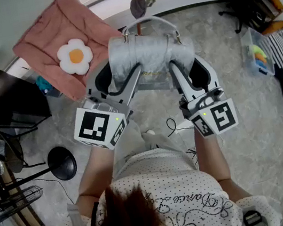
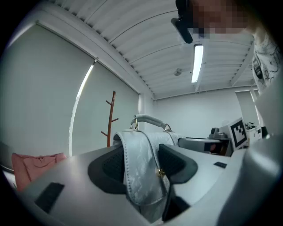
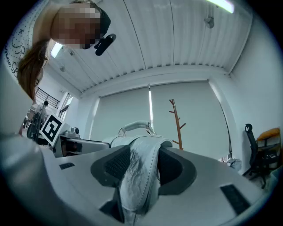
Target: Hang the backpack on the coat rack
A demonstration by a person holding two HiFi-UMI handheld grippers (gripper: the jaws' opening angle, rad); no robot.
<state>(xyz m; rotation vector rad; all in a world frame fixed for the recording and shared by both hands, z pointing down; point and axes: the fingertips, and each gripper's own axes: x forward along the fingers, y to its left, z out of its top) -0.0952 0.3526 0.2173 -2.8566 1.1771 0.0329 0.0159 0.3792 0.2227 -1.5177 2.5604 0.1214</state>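
Backpack (image 1: 148, 54): pale grey crinkled leather; arched top handle (image 1: 148, 23).

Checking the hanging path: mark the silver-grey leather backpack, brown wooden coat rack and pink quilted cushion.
Silver-grey leather backpack (image 1: 144, 50): head view, body.
Brown wooden coat rack (image 3: 177, 123): right gripper view, pole.
Pink quilted cushion (image 1: 46, 32): head view, bare fabric.

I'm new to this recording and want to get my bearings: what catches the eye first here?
A silver backpack is held up in the middle of the head view, the left tool and right tool each clamped on one of its straps. Just beyond it stands the brown coat rack, and a pink cushion with a daisy-shaped pillow lies at upper left.
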